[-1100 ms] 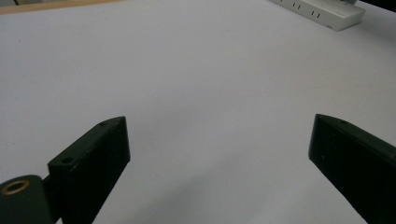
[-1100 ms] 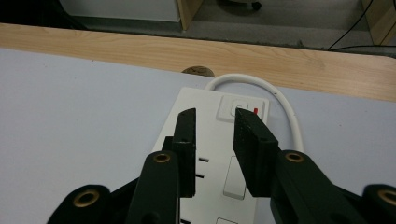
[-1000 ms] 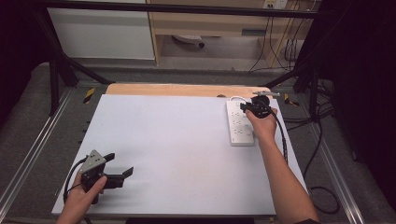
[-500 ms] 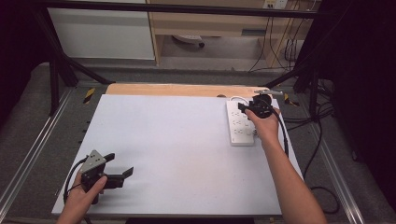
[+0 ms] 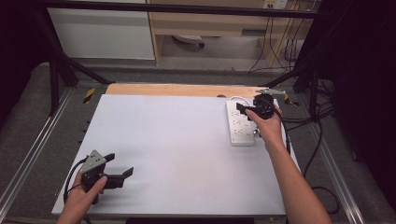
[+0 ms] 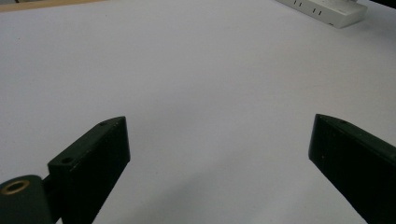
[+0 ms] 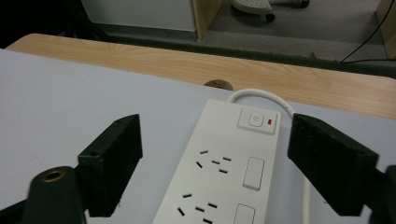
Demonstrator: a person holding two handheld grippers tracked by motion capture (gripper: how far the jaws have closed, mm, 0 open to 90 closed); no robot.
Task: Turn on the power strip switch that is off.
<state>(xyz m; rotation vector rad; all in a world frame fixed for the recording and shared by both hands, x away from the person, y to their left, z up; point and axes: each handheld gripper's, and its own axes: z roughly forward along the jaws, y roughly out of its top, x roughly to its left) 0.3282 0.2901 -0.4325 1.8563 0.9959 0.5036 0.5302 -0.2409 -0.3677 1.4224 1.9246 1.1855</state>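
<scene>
high view, left to right: the left gripper (image 5: 114, 169) rests low on the white bench (image 5: 177, 154) near its front left corner, fingers (image 6: 88, 163) released with only bare surface between them, just as a second ago. far right, the right gripper (image 5: 247, 109) has barely crept along the white plastic power strip (image 5: 239, 126), fingers (image 7: 112, 158) spread either side of its switch end, grasping nothing. probably still lining up. open room lies mid-bench; the strip sits near the right edge, below the wooden strip (image 5: 187, 89).
</scene>
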